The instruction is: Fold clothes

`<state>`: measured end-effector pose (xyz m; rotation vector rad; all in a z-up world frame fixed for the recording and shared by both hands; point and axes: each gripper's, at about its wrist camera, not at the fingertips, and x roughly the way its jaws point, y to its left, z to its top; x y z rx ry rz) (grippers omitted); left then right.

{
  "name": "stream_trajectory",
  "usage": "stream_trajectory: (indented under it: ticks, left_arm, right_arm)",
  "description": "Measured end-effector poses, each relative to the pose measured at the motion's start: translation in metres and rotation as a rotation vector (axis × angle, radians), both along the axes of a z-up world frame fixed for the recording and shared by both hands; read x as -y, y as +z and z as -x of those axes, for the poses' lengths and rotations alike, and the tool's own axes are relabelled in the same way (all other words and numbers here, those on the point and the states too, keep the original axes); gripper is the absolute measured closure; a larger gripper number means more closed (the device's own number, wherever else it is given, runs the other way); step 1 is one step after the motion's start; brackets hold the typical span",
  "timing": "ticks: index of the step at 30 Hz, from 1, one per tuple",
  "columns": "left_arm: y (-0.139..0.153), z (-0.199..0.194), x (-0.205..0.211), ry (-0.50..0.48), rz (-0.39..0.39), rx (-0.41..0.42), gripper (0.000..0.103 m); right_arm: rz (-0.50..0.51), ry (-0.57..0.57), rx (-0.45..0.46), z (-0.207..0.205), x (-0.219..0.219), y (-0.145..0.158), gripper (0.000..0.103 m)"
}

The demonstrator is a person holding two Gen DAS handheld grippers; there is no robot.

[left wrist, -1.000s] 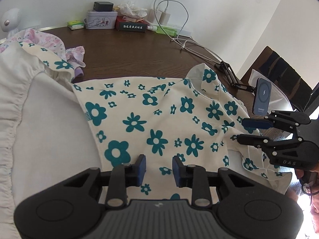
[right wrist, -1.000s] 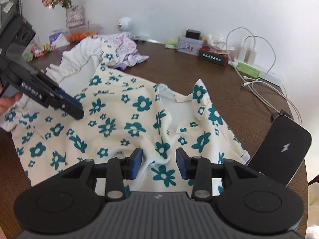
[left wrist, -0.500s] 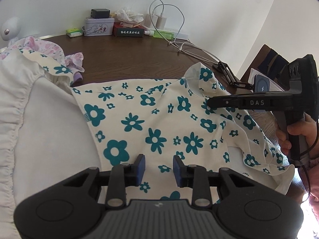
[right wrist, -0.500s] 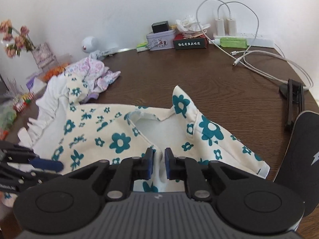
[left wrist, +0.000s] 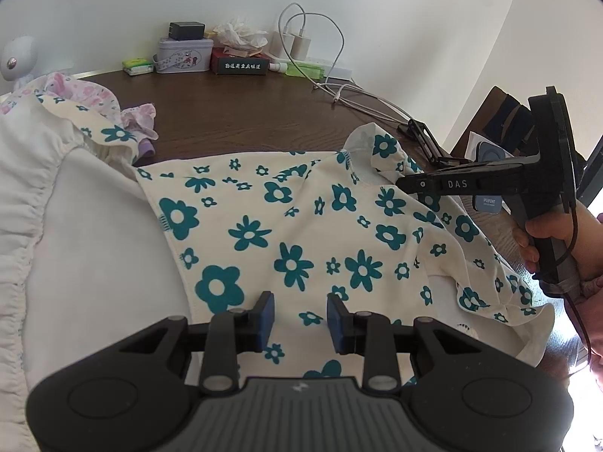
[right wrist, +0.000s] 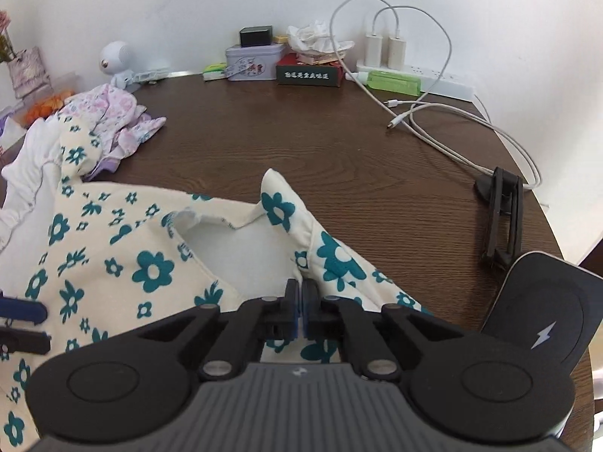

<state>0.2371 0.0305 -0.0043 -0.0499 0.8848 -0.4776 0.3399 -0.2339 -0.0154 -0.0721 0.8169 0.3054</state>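
A cream garment with teal flowers point(left wrist: 301, 233) lies spread on the brown table point(right wrist: 301, 143), its neck opening point(right wrist: 233, 248) facing the far side. My left gripper point(left wrist: 299, 318) hovers over the garment's near part, jaws apart, with flat cloth under them and nothing pinched. At the left edge of the right wrist view the left gripper point(right wrist: 34, 324) shows as two fingers. My right gripper point(right wrist: 300, 303) is shut on the garment's shoulder fabric beside the neck opening. Seen from the left wrist, the right gripper point(left wrist: 400, 185) reaches in from the right, held by a hand point(left wrist: 546, 233).
A white ruffled cloth point(left wrist: 56, 226) and a pink printed garment point(right wrist: 113, 113) lie at the left. A black folding stand point(right wrist: 501, 211) and a dark charging pad point(right wrist: 539, 309) sit at the right edge. White cables point(right wrist: 433, 124), a tin point(right wrist: 256, 62) and boxes line the back wall.
The right gripper moved across the garment to its shoulder by the neck opening, rolled, and closed its jaws on the fabric. The left gripper stayed where it was.
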Motion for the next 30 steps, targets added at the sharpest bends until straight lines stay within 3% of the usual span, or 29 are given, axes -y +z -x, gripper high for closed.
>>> stream_trajectory:
  ticks: [6, 12, 14, 15, 16, 18, 21, 26, 27, 28, 29, 30]
  left_arm:
    - [0.000, 0.002, -0.001, 0.002, 0.006, 0.005, 0.074]
    - [-0.001, 0.003, 0.000, 0.002, 0.003, 0.013, 0.074]
    - [-0.001, 0.003, 0.000, 0.005, 0.005, 0.017, 0.074]
    - [-0.001, 0.003, -0.001, 0.006, 0.007, 0.017, 0.074]
    - [-0.001, 0.003, -0.001, 0.007, 0.008, 0.017, 0.074]
    - [-0.001, 0.003, -0.001, 0.006, 0.009, 0.018, 0.074]
    - [0.000, 0.003, 0.000, 0.002, 0.005, 0.019, 0.074]
    - [0.000, 0.005, 0.001, -0.005, 0.004, 0.025, 0.070]
    - [-0.001, 0.005, 0.002, -0.005, 0.000, 0.028, 0.070]
    - [-0.001, 0.006, 0.002, -0.005, -0.003, 0.030, 0.070]
    - [-0.001, 0.006, 0.002, -0.005, -0.005, 0.031, 0.070]
    - [-0.001, 0.006, 0.002, -0.005, -0.006, 0.032, 0.070]
  right_arm:
    - [-0.121, -0.046, 0.005, -0.004, 0.021, 0.000, 0.101]
    - [-0.126, -0.037, 0.044, 0.002, 0.025, 0.009, 0.100]
    - [-0.155, -0.008, 0.041, 0.010, 0.024, 0.016, 0.088]
    - [-0.175, 0.000, 0.059, 0.019, 0.026, 0.023, 0.067]
    - [-0.187, 0.016, 0.085, 0.030, 0.028, 0.032, 0.054]
    - [-0.190, 0.082, 0.108, 0.056, 0.031, 0.047, 0.054]
    - [-0.133, 0.211, 0.059, 0.104, 0.027, 0.055, 0.054]
    - [0.006, 0.315, -0.024, 0.154, 0.011, 0.027, 0.053]
    - [0.022, 0.315, -0.036, 0.158, 0.009, 0.020, 0.058]
    - [0.040, 0.301, -0.034, 0.159, 0.010, 0.016, 0.079]
    - [0.059, 0.288, -0.032, 0.160, 0.010, 0.011, 0.093]
    - [0.069, 0.271, -0.029, 0.161, 0.012, 0.008, 0.098]
